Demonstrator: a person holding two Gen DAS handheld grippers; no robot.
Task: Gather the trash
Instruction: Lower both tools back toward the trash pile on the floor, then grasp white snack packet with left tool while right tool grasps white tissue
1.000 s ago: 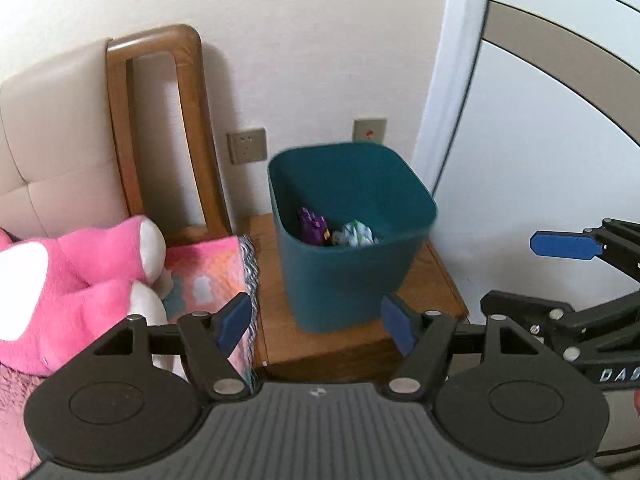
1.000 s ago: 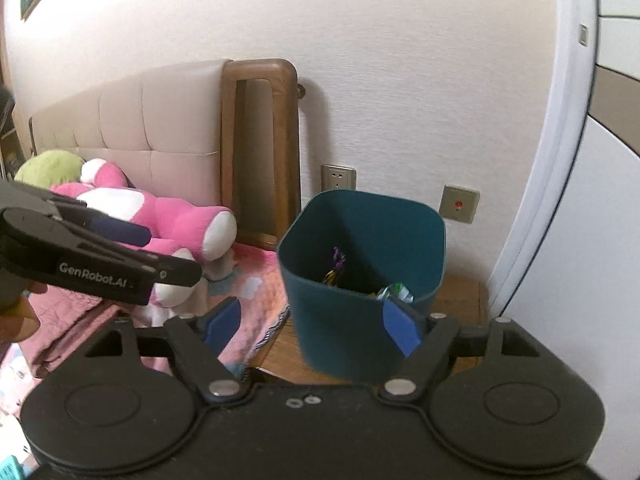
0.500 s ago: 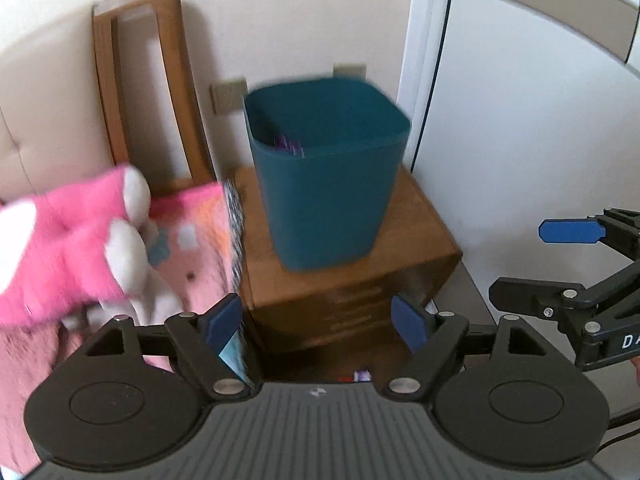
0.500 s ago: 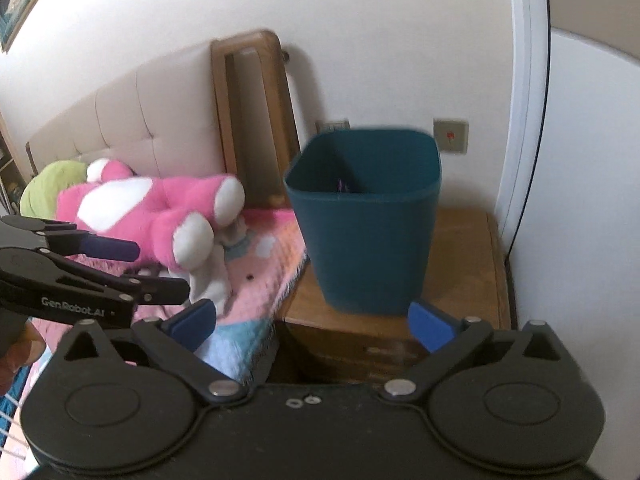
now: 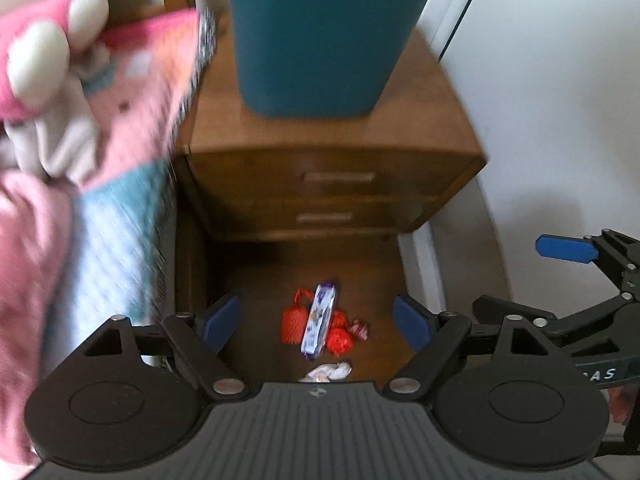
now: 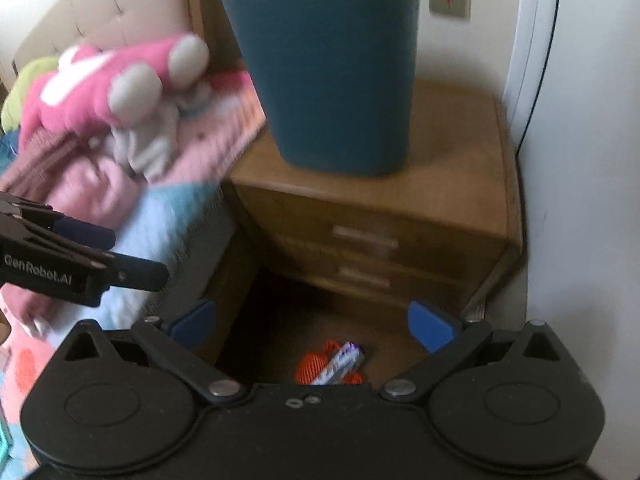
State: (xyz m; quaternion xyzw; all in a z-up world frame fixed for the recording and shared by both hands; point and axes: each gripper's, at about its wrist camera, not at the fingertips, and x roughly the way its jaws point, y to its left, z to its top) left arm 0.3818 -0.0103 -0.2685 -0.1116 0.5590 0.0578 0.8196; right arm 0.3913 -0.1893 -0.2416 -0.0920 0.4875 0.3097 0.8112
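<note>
Left wrist view: the left gripper (image 5: 316, 322) hangs spread and empty above the wrappers (image 5: 320, 324) on the floor before the nightstand (image 5: 332, 184). Right wrist view: the right gripper (image 6: 312, 322) is spread too, the teal bin (image 6: 332, 68) standing on the nightstand.

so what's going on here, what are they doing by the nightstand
A person is picking up trash with a pair of tongs in each hand. Both the left tongs and the right tongs are open and empty, pointed down at the floor in front of the nightstand. Litter lies there: a purple-and-white wrapper, orange netting and some crumpled paper. The teal bin stands on the nightstand.
</note>
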